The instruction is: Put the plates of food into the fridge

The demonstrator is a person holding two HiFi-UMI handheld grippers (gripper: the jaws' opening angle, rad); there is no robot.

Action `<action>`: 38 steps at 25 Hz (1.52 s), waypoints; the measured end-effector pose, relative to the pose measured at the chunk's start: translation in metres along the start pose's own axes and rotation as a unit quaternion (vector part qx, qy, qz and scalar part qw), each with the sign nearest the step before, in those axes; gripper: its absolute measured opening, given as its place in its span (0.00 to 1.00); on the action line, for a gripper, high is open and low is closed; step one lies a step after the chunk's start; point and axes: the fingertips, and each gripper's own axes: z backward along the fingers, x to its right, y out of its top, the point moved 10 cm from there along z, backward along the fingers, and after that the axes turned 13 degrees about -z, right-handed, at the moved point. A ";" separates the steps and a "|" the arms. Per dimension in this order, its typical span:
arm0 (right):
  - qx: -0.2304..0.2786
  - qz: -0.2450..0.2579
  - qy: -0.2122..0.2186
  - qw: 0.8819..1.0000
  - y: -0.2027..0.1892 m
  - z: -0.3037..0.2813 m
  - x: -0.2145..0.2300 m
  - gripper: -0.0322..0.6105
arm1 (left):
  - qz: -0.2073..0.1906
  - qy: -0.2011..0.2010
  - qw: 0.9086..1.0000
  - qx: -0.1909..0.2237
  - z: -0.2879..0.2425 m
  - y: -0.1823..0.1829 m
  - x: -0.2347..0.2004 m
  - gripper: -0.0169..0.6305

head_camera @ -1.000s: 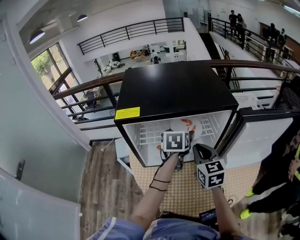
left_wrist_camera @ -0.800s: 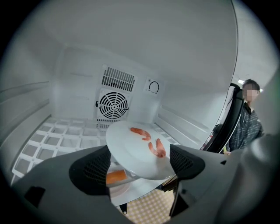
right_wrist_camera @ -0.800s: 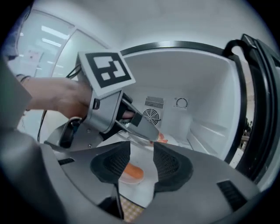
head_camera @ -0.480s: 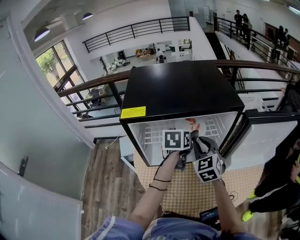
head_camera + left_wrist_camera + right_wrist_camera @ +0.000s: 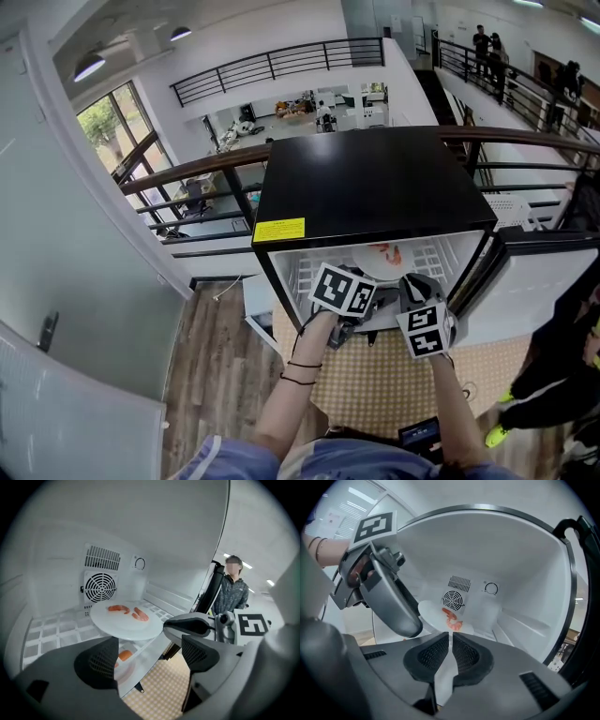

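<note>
A small black fridge is seen from the head view with its door swung open toward 3 o'clock, the white inside exposed. A white plate carrying pink shrimp is held over the upper wire shelf, in front of the round fan grille on the back wall; whether its underside rests on the shelf cannot be told. The right gripper is clamped on the near rim of this plate: in the right gripper view its jaws are pressed almost together with the thin white edge of the plate between them, and the shrimp are seen at 12 o'clock beyond the jaws. The left gripper is held just beside the right one, at its 9 o'clock in the head view, with its jaws spread wide and nothing gripped between them. Through that gap the front edge of the shelf is seen, and below it a second plate with orange food on the lower level of the fridge. A checkered mat is laid on the floor in front of the fridge. A person in a dark jacket is seen standing past the open door, toward 2 o'clock in the left gripper view.
</note>
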 end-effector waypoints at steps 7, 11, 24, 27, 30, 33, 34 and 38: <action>0.007 0.026 0.013 1.000 0.013 0.007 -0.015 0.11 | -0.007 -0.029 1.000 -0.007 0.008 -0.003 -0.010 0.66; 0.000 0.038 0.054 0.998 0.014 0.004 -0.019 0.11 | -0.013 -0.026 1.000 -0.009 0.016 -0.008 -0.012 0.66; -0.012 0.123 0.106 0.987 0.010 0.001 -0.027 0.18 | 0.034 -0.096 0.994 0.050 0.027 -0.017 -0.015 0.66; 0.003 0.127 0.110 0.986 0.018 -0.005 -0.037 0.18 | 0.035 -0.106 0.992 0.052 0.029 -0.020 -0.015 0.66; 0.002 0.120 0.093 0.988 0.019 -0.018 -0.043 0.17 | 0.023 -0.113 0.992 0.056 0.034 -0.018 -0.014 0.66; -0.004 0.104 0.077 0.992 0.014 -0.025 -0.044 0.16 | 0.024 -0.138 0.986 0.093 0.048 -0.016 -0.005 0.66; -0.003 0.100 0.074 0.992 0.014 -0.025 -0.045 0.16 | 0.027 -0.143 0.984 0.106 0.053 -0.017 -0.002 0.66; -0.004 0.061 0.061 0.996 0.018 -0.014 -0.053 0.16 | 0.035 -0.146 0.980 0.128 0.070 -0.029 0.005 0.66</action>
